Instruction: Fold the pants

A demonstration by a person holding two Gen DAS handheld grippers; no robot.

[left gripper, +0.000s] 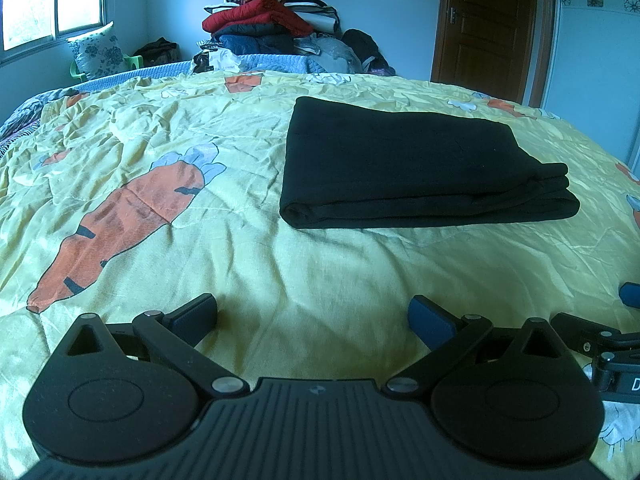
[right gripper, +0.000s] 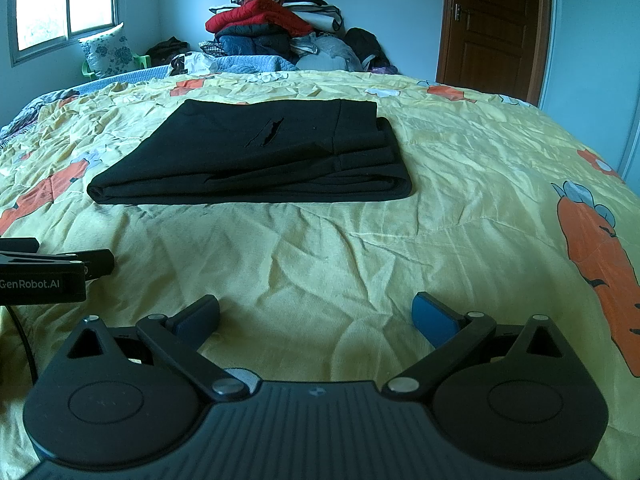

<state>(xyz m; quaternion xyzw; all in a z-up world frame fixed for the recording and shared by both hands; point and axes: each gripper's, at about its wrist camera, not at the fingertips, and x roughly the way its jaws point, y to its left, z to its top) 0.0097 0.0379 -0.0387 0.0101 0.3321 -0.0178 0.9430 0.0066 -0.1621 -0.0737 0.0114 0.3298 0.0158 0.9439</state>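
Black pants point(left gripper: 412, 168) lie folded into a flat rectangular stack on the yellow carrot-print bedspread point(left gripper: 248, 256); they also show in the right wrist view point(right gripper: 260, 156), with a pocket slit on top. My left gripper point(left gripper: 314, 316) is open and empty, low over the bedspread, well short of the pants. My right gripper point(right gripper: 316, 314) is open and empty too, also near the front of the bed. Each gripper shows at the edge of the other's view: the right one in the left wrist view point(left gripper: 600, 340), the left one in the right wrist view point(right gripper: 60, 268).
A tall pile of clothes and quilts point(left gripper: 272, 20) stands at the far end of the bed. A floral pillow point(left gripper: 100, 50) leans under the window at the far left. A brown door point(left gripper: 492, 24) is at the back right.
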